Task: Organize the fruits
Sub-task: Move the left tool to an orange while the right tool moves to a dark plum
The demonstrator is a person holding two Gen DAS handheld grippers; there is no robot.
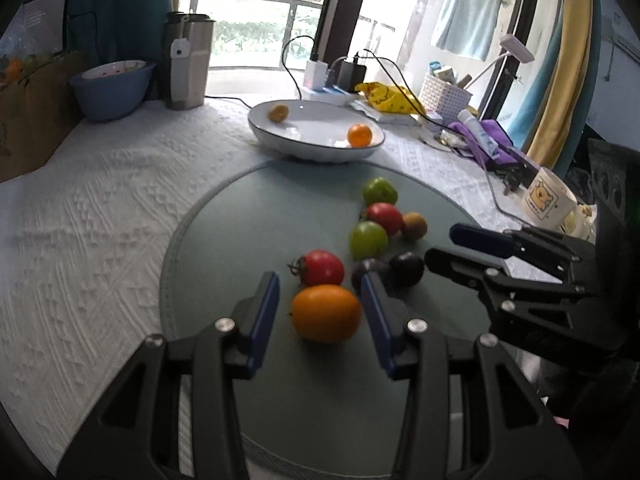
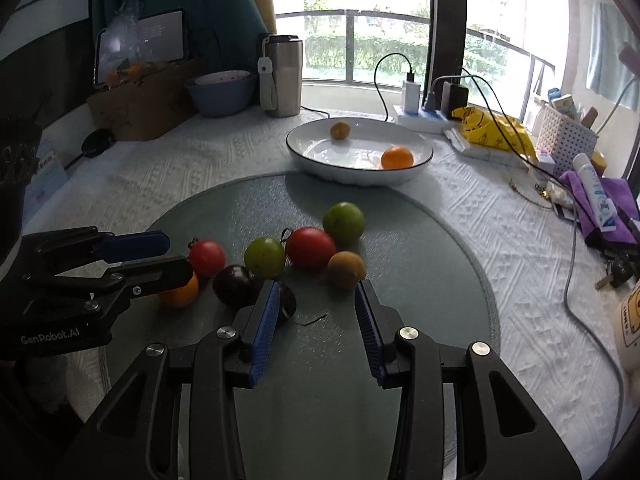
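Observation:
Several fruits lie on a round grey-green mat (image 1: 240,248). My left gripper (image 1: 320,304) is open, its blue pads on either side of an orange fruit (image 1: 326,313), apart from it. Behind it lie a red tomato (image 1: 322,267), two dark plums (image 1: 406,268), two green fruits (image 1: 368,239), another red tomato (image 1: 386,216) and a brown kiwi (image 1: 415,225). My right gripper (image 2: 316,300) is open and empty, just short of the kiwi (image 2: 346,269) and beside a plum (image 2: 288,302). A white bowl (image 2: 304,152) holds an orange (image 2: 397,158) and a small brown fruit (image 2: 340,130).
A white textured cloth (image 1: 100,200) covers the table. At the back stand a blue bowl (image 1: 110,92), a steel tumbler (image 1: 188,68) and a power strip with chargers (image 2: 424,116). Cables, a yellow bag (image 2: 492,128), a white basket (image 2: 564,136), purple cloth and a mug (image 1: 548,200) crowd the right.

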